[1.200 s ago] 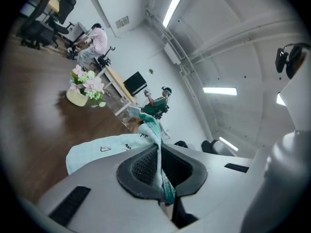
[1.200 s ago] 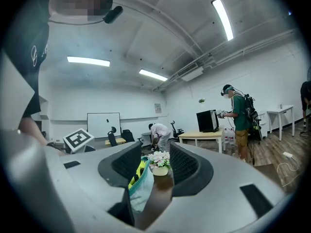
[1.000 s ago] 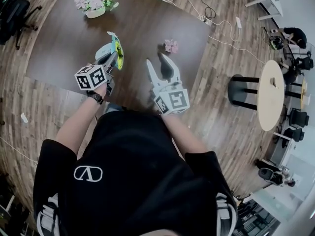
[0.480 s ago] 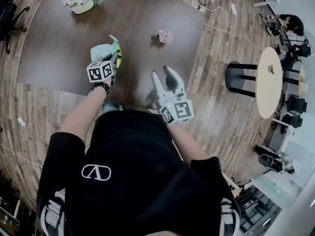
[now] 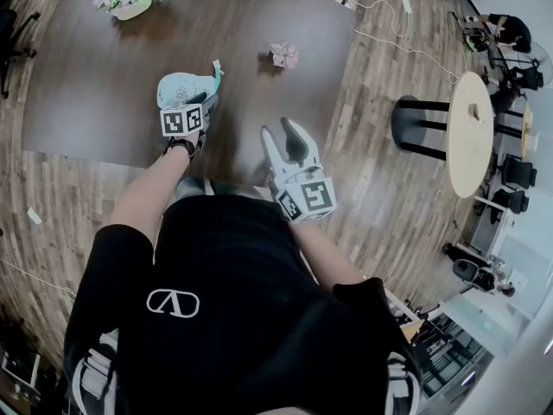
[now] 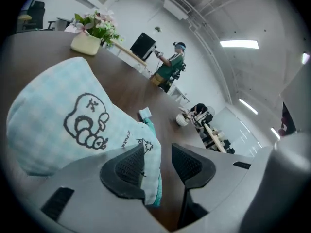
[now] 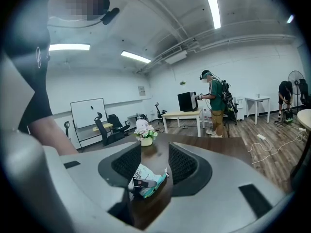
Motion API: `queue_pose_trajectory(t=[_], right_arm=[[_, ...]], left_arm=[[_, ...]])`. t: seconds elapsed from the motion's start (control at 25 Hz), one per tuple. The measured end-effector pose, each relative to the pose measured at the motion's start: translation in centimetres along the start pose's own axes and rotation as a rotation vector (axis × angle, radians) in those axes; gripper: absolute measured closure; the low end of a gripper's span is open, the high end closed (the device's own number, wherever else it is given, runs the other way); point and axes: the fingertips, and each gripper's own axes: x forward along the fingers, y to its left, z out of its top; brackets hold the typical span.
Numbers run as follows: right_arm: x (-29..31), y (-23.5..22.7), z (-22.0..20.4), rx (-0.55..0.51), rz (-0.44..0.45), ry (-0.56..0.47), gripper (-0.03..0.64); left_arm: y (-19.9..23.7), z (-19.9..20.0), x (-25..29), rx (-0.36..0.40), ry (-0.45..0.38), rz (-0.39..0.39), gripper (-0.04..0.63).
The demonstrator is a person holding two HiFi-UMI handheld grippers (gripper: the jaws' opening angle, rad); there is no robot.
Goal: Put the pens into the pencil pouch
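Beside its cartoon, the pencil pouch's (image 6: pixel 58 115) lettering is unreadable.

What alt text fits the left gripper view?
A pale blue checked pencil pouch with a cartoon print lies on a dark wooden table, its edge between the left gripper's jaws, which have just been opening. A flower pot stands behind.

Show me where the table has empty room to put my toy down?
The table's left side is bare, between the flower pot and the pencil pouch. More room lies between the pouch and the small pink flower. It is crowded at the near edge by the pouch.
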Motion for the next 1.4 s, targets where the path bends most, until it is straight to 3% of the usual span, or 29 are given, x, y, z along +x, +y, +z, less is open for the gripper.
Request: queue_pose_trajectory(t=[0.2,0.32,0.48,0.72,0.88,1.04,1.2,1.4], right_arm=[[-0.2,-0.1,0.5,-0.004,-0.009,-0.016,0.443],[-0.2,-0.1,1.5,-0.015,-0.01,-0.046,0.443],[-0.3,-0.1,3.6,-0.05,0.001,-0.094,0.444],[0.5,1.0,7.5,-0.085,0.052,-0.181,0.444],[1.3,2.7,10.5,-0.139,0.104,-0.24,0.445],[1.4,4.7,13.2,-0.203,0.145,-0.299,0.448],[1.2,6.0,15.1,-0.23,0.181,-0.339,0.47],[0.6,6.9,16.6,-0.235,0.206,-0.372,0.545]], left_arm=[[-0.5,0.1,-0.9,0.022,-0.014,-0.006,0.439],[-2.4,1.9,-2.9,0.049,-0.069,-0.061,0.439],[-7.5,6.4,-8.1,0.213,-0.187,-0.153,0.439],[-15.6,14.6,-19.3,0.486,-0.447,-0.233,0.46],[-20.1,18.8,-26.7,0.628,-0.61,-0.226,0.477],[-22.9,20.6,-32.5,0.744,-0.74,-0.182,0.518],[-24.2,21.0,-35.7,0.776,-0.814,-0.151,0.586],[-23.5,21.0,-37.3,0.737,-0.849,-0.106,0.592]])
